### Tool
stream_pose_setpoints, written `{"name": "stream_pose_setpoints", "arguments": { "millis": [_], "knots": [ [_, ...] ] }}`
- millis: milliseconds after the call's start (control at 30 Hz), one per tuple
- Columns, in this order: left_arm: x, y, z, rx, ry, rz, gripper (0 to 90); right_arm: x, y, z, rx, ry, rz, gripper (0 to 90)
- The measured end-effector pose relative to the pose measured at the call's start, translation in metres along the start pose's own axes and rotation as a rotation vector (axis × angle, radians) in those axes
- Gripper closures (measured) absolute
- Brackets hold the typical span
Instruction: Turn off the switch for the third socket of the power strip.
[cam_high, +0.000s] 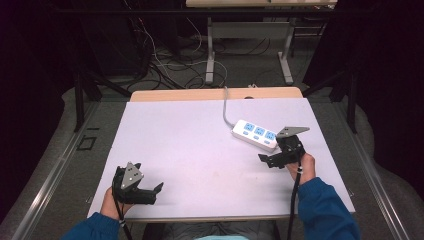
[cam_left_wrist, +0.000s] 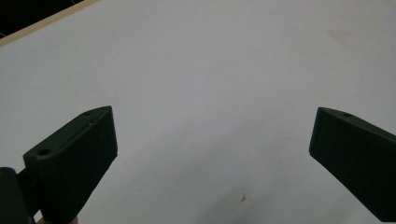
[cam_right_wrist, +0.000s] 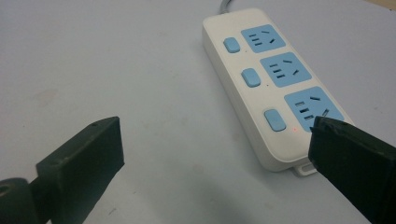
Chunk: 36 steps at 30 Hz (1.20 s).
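Note:
A white power strip with three blue sockets and blue switches lies on the white table, right of centre, its grey cable running to the far edge. In the right gripper view the power strip sits ahead and to the right, its near end beside the right jaw. My right gripper is open, just in front of the strip, nothing between its jaws. My left gripper is open near the table's front left, over bare tabletop. Its jaws in the left gripper view stand wide apart above the table.
A small brown stain marks the tabletop near the left gripper. Beyond the table's far edge are floor cables and the metal legs of another desk. Dark frame posts stand on both sides.

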<state>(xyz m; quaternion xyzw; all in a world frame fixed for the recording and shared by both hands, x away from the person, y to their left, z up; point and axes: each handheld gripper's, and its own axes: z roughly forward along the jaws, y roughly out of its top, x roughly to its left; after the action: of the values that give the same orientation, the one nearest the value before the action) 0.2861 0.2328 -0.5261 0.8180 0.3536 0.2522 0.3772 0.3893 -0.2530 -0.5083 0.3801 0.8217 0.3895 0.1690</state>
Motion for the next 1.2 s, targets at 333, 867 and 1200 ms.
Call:
{"name": "stream_pose_setpoints", "arguments": {
  "millis": [333,867,1200],
  "knots": [
    [0.001,0.000,0.000,0.005,0.001,0.009,0.9,-0.009,0.005,0.007,-0.009,0.003,0.026,0.0],
    [0.000,0.000,0.001,0.001,0.003,0.000,0.9,-0.029,0.013,0.020,-0.014,-0.018,0.064,0.0],
    [0.000,0.000,0.001,0.001,0.000,0.001,0.9,-0.036,0.015,0.027,-0.016,-0.023,0.064,7.3]
  ]
}}
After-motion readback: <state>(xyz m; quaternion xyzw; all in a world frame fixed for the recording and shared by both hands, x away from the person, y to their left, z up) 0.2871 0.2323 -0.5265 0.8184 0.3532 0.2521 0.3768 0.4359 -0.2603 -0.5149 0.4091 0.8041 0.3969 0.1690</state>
